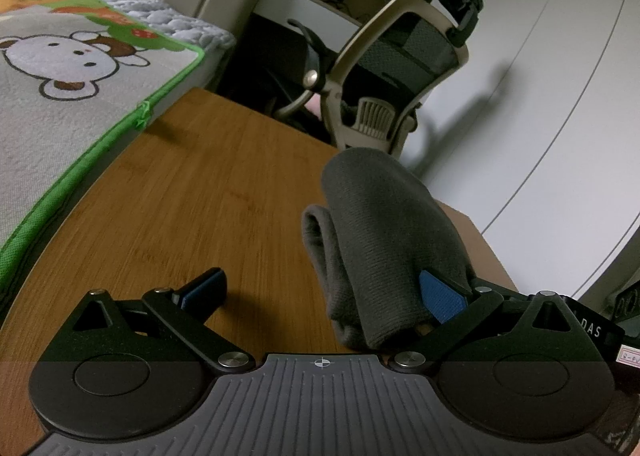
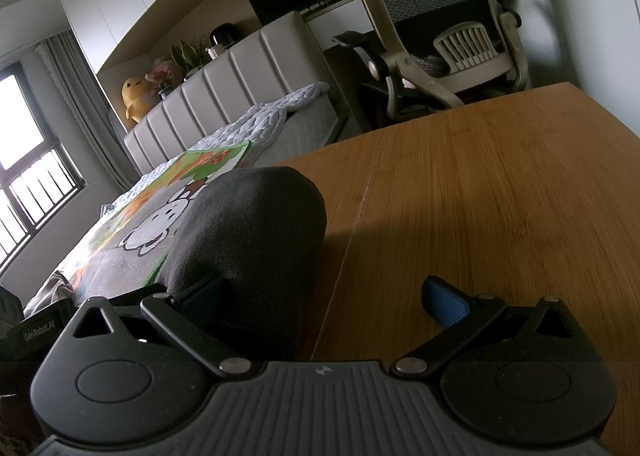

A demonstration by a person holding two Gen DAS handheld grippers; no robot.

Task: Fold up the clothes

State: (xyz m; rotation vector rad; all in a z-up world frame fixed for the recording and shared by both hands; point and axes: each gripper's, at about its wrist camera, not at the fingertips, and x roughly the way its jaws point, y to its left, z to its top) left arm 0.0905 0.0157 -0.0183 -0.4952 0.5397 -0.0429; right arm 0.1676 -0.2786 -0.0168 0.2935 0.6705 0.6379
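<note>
I see the folded grey garment [image 1: 384,240] lying on the wooden desk [image 1: 208,191]; my left gripper [image 1: 322,290] has its fingers spread wide, its right-hand blue pad [image 1: 442,296] touching the garment's side; my right gripper [image 2: 322,298] is likewise spread apart, its left-hand finger [image 2: 200,296] against the garment, gripping nothing; beyond the desk stand a bed [image 2: 224,107] and an office chair [image 1: 400,67].
</note>
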